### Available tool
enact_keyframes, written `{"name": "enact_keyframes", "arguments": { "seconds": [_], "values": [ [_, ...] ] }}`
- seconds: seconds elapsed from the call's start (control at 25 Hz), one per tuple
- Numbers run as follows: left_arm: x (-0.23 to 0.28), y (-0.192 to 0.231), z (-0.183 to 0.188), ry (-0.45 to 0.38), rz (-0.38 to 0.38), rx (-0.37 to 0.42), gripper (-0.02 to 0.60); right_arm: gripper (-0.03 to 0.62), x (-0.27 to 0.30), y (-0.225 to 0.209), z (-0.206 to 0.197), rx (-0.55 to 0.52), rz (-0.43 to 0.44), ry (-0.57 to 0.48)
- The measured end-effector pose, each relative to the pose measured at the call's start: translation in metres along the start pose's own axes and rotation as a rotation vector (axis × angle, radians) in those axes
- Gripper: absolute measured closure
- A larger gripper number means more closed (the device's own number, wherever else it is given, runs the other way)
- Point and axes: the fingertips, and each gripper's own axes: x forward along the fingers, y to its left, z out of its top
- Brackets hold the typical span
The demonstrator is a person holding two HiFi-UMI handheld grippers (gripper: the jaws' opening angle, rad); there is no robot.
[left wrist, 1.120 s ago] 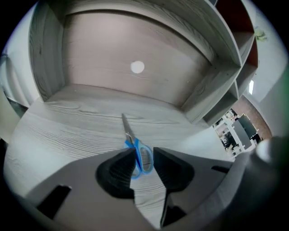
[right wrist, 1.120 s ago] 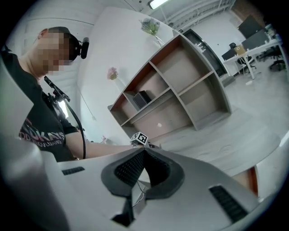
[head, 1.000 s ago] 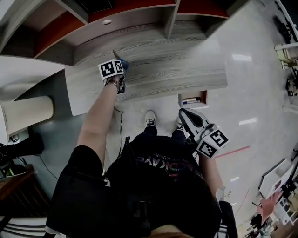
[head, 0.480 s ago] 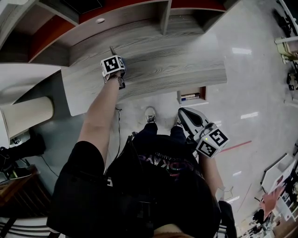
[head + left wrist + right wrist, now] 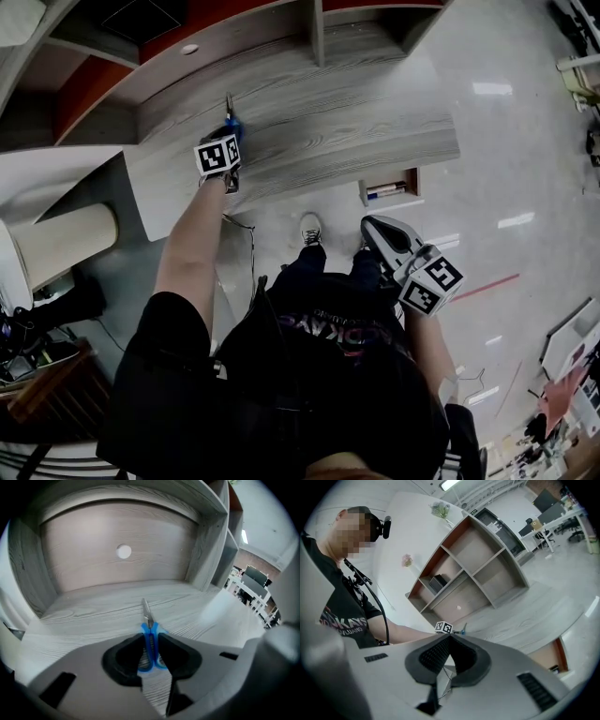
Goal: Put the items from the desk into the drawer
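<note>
Blue-handled scissors (image 5: 149, 641) sit pinched between the jaws of my left gripper (image 5: 150, 644), which is shut on the handles; the blades (image 5: 147, 610) point ahead, just over the grey wooden desk (image 5: 93, 616). From the head view the left gripper (image 5: 228, 133) hangs over the desk's left part (image 5: 337, 122), the scissors (image 5: 230, 120) sticking out beyond it. An open drawer (image 5: 386, 191) under the desk's front edge holds a few pen-like items. My right gripper (image 5: 369, 226) is held low near the person's knees, shut and empty (image 5: 449, 638).
Open grey shelving (image 5: 206, 550) with a round hole (image 5: 123, 551) in its back panel rises behind the desk. A white rounded counter (image 5: 56, 234) lies left of the desk. Glossy floor (image 5: 506, 141) spreads to the right. The person's shoes (image 5: 308, 228) stand before the desk.
The left gripper has drawn back a little toward the desk's front with the scissors, which now point away from me. The right gripper has barely moved.
</note>
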Motion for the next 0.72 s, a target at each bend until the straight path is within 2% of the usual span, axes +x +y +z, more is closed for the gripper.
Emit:
{"name": "enact_keyframes", "arguments": {
  "seconds": [0.24, 0.52, 0.72],
  "values": [
    [0.000, -0.002, -0.001, -0.030, -0.034, 0.107, 0.466, 0.583, 0.010, 0.001, -0.005, 0.007, 0.017, 0.023],
    [0.001, -0.003, 0.001, 0.058, -0.055, 0.074, 0.476, 0.583, 0.022, 0.008, -0.004, -0.002, 0.040, 0.039],
    [0.002, 0.000, 0.000, 0.081, -0.075, 0.007, 0.485, 0.583, 0.025, 0.013, -0.007, -0.012, 0.041, 0.042]
  ]
}}
